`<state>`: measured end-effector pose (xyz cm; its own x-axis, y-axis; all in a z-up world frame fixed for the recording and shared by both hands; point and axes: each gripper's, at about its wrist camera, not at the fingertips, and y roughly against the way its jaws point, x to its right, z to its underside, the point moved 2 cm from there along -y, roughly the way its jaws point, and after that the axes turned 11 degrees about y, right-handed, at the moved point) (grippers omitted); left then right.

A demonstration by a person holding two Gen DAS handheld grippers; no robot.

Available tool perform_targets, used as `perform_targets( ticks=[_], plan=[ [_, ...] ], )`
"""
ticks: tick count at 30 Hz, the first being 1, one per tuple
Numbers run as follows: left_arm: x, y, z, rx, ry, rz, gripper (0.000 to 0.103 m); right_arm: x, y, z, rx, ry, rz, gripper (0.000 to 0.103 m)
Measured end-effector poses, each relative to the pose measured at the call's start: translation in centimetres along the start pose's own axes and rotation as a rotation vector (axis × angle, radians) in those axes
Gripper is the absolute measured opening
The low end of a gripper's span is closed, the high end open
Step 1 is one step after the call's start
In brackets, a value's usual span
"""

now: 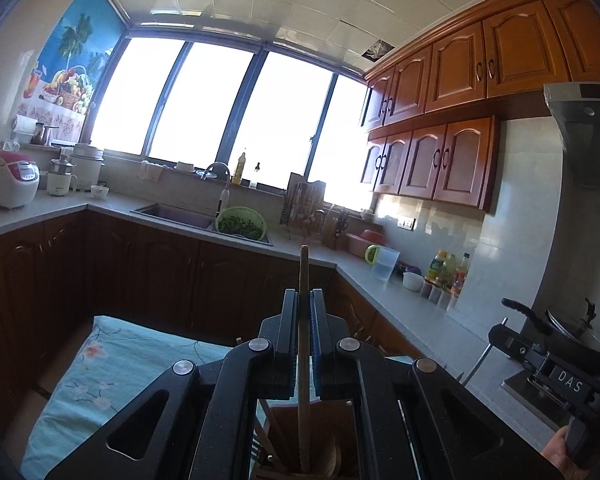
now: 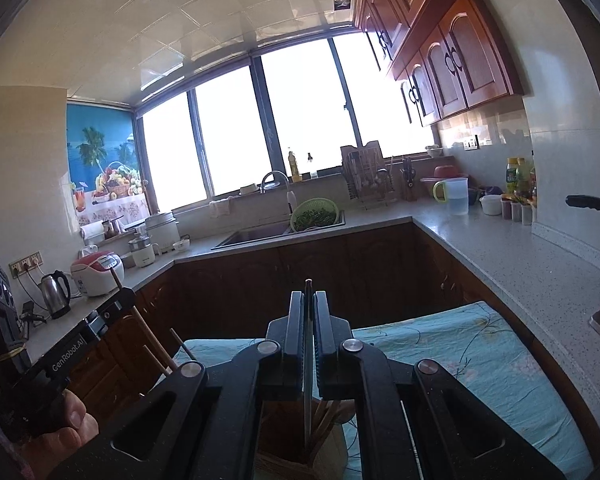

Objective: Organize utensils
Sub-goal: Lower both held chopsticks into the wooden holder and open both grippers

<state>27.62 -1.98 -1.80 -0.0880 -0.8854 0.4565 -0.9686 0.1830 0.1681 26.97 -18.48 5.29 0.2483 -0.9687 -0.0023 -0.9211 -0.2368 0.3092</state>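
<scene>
Both grippers are clamped on upright utensils, left gripper (image 1: 304, 304) pinching a wooden stick (image 1: 303, 276), right gripper (image 2: 309, 306) a thin metal one (image 2: 308, 344), lined up over the wooden holder (image 2: 288, 456) so they drop straight in.

Left tool (image 1: 304, 300) clamped, right tool (image 2: 309, 302) clamped, both level, side by side

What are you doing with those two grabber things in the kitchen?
Someone is tidying utensils using a handheld gripper in each hand. The left gripper is shut on a wooden chopstick, held upright over a wooden utensil holder. The right gripper is shut on a thin metal utensil, whose lower end goes down into the same holder on the blue flowered cloth.
</scene>
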Motion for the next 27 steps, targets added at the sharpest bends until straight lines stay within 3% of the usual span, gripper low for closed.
perform_targets(
  ticks=[12,27],
  plan=[
    [-1.8,-0.3,1.9,-0.124,0.000,-0.012,0.004,0.8,-2.0,4.2,-0.112,-0.051,-0.017,0.004],
    [-1.5,-0.7,-1.4,-0.160,-0.009,-0.016,0.004,0.7,-2.1,4.6,-0.139,-0.050,-0.017,0.005]
  ],
)
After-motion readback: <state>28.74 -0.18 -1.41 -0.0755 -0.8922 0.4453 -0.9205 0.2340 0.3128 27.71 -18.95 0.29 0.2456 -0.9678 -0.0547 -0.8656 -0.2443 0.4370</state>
